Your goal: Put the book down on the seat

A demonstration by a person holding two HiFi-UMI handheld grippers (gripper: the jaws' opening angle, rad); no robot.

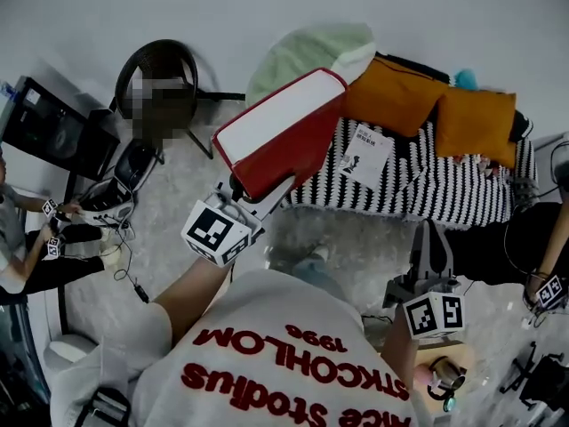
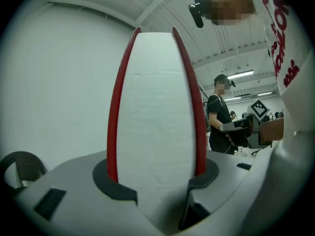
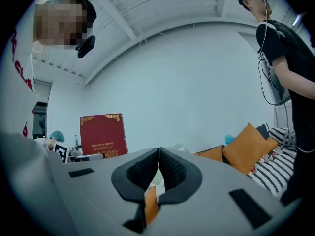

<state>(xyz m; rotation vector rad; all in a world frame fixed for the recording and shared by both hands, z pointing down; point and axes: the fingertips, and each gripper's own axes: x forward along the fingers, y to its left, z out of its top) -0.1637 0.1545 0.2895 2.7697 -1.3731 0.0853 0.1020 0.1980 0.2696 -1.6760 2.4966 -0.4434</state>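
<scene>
Sweatshirt nearest; beyond it, red book is clamped at its near edge by L gripper, just short of striped seat; judged stiff, heavyish, deep grip advised; R gripper jaws together, empty.

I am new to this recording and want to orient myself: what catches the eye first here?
A thick red book, held in the left gripper, stands out at the centre of the head view. Beyond it lies a black-and-white striped seat with two orange cushions.

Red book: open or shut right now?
Shut. The book has both red covers tight against its white pages, clamped in the left hand-held gripper.
</scene>
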